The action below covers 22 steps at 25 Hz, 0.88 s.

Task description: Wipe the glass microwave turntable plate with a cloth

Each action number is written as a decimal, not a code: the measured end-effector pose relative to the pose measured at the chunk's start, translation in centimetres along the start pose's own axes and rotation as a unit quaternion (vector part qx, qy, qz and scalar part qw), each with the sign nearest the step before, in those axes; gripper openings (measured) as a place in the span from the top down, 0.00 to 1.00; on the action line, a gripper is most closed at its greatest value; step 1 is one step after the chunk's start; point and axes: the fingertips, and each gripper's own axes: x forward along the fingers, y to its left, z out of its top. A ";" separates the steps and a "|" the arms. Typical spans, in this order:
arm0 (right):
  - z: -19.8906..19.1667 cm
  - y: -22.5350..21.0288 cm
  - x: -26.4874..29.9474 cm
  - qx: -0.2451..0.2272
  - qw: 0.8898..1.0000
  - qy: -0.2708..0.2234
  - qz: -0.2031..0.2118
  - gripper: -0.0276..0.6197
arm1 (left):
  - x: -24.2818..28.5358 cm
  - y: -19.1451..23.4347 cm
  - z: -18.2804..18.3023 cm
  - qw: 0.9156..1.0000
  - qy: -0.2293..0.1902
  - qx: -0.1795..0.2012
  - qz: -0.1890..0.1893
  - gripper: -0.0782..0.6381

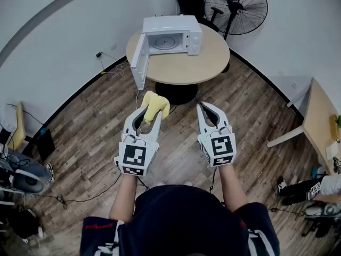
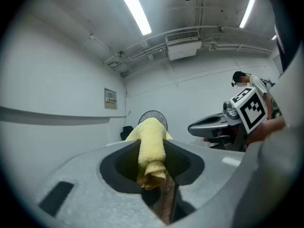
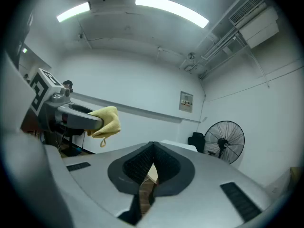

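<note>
Evidently nothing is wiped yet: my left gripper pinches the folded yellow terry cloth, and my right gripper is closed, empty. The round glass turntable plate sits inside the open white microwave (well ahead of me).

microwave on round table; fan behind, right.

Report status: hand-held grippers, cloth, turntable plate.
Left hand-held gripper shut on yellow cloth. Right hand-held gripper shut, empty. Glass turntable plate inside microwave, untouched. Door open, no obstacle seen.
</note>
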 end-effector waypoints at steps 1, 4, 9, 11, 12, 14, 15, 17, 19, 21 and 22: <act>0.0 -0.2 0.0 0.004 1.000 -0.002 -0.001 0.94 | 0.1 -0.1 0.0 1.000 0.000 0.000 0.000 0.72; -0.1 -0.5 -0.1 0.017 1.000 -0.006 -0.001 0.94 | 0.3 -0.4 -0.1 1.000 0.002 0.000 -0.001 0.72; -0.6 -0.6 -0.3 0.017 1.000 -0.001 0.010 0.94 | 0.7 -1.1 -0.3 1.000 0.008 -0.004 0.001 0.72; -0.9 -0.8 -0.6 0.016 1.000 0.002 0.015 0.94 | 1.0 -1.8 -0.4 1.000 0.011 -0.006 0.002 0.72; -1.1 -1.0 -0.7 0.016 1.000 0.003 0.016 0.94 | 1.2 -2.2 -0.5 1.000 0.012 -0.006 0.002 0.72; -1.4 -1.6 -1.0 0.016 1.000 0.003 0.019 0.94 | 1.4 -2.9 -0.4 1.000 0.012 -0.006 0.004 0.72; -1.6 -1.8 -1.3 0.016 1.000 0.003 0.020 0.94 | 1.5 -3.2 -0.5 1.000 0.013 -0.006 0.006 0.72; -2.1 -2.4 -1.9 0.015 1.000 0.002 0.023 0.94 | 1.7 -4.0 -0.5 1.000 0.013 -0.007 0.010 0.72; -2.6 -2.8 -2.5 0.014 0.999 0.002 0.028 0.94 | 1.8 -4.9 -0.6 1.000 0.013 -0.007 0.015 0.72; -3.3 -3.3 -3.1 0.013 0.999 0.005 0.033 0.94 | 1.9 -5.8 -0.8 1.000 0.013 -0.009 0.020 0.72; -3.7 -3.6 -3.4 0.013 0.999 0.006 0.035 0.94 | 2.0 -6.3 -1.0 1.000 0.014 -0.011 0.022 0.72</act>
